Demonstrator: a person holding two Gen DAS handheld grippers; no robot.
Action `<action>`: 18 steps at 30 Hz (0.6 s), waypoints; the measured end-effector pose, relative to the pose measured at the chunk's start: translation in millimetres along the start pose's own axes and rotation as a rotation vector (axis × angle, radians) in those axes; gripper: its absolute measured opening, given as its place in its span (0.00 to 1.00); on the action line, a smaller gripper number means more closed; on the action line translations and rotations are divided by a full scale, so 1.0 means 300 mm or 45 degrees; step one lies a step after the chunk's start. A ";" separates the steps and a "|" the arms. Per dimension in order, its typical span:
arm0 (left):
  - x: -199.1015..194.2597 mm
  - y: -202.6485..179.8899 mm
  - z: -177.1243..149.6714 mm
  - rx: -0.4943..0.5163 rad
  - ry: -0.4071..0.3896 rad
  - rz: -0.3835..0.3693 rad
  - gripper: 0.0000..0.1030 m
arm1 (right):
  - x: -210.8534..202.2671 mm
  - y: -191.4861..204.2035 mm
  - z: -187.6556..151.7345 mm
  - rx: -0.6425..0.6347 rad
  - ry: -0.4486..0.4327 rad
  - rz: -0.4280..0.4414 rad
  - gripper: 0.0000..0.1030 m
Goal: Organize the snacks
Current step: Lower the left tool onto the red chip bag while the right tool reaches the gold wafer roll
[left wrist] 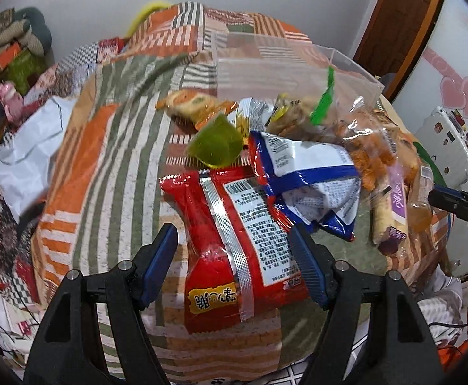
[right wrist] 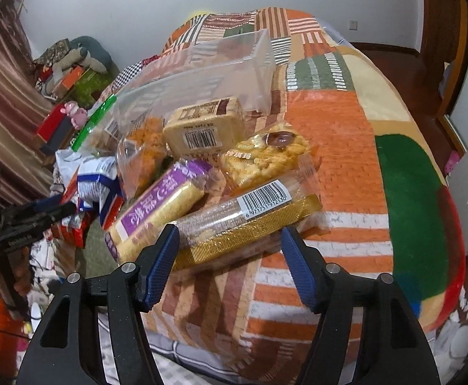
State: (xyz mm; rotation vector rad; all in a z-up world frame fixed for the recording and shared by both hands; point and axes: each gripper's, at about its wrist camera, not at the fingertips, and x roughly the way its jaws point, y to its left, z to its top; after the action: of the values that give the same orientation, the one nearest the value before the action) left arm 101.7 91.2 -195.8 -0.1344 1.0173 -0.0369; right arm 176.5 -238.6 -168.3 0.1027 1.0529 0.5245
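Clear plastic bin (right wrist: 234, 64) at far side of bed (right wrist: 346, 134) looks empty; snack pile (right wrist: 201, 160) unsorted. Left claw (left wrist: 234, 250) half-open around red packet (left wrist: 230, 243); right claw (right wrist: 229, 250) half-open around gold-edged pack (right wrist: 243, 224); grip unclear.

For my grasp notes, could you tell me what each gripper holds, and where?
Nothing yet: the left gripper straddles the red packet, the right gripper the gold-edged packet, pads clear.

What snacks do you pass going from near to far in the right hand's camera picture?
Right gripper → gold-edged pack with the barcode → round yellow cookie pack → tan boxy pack → clear plastic box.
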 end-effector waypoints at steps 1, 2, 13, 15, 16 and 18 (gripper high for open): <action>0.005 0.004 -0.001 -0.010 0.001 -0.004 0.70 | 0.003 0.000 0.004 -0.002 -0.003 -0.003 0.64; 0.008 0.009 -0.002 -0.017 0.000 -0.006 0.71 | 0.007 -0.005 0.010 -0.002 -0.003 -0.005 0.66; 0.049 0.048 -0.012 -0.133 0.008 -0.051 0.84 | 0.085 0.004 0.022 0.055 0.024 0.000 0.70; 0.055 0.051 -0.014 -0.145 0.008 -0.053 0.86 | 0.082 0.002 0.018 0.040 0.019 -0.002 0.68; 0.056 0.054 -0.016 -0.150 0.006 -0.056 0.86 | 0.078 0.003 0.015 0.033 0.020 0.001 0.68; 0.053 0.062 -0.022 -0.156 0.006 -0.056 0.86 | 0.068 -0.005 0.009 0.019 0.023 0.006 0.66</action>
State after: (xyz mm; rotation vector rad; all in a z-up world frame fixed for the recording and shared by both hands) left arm 103.8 107.4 -215.1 -0.2684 1.0211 -0.0152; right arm 187.2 -230.2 -183.6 0.1142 1.0747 0.5230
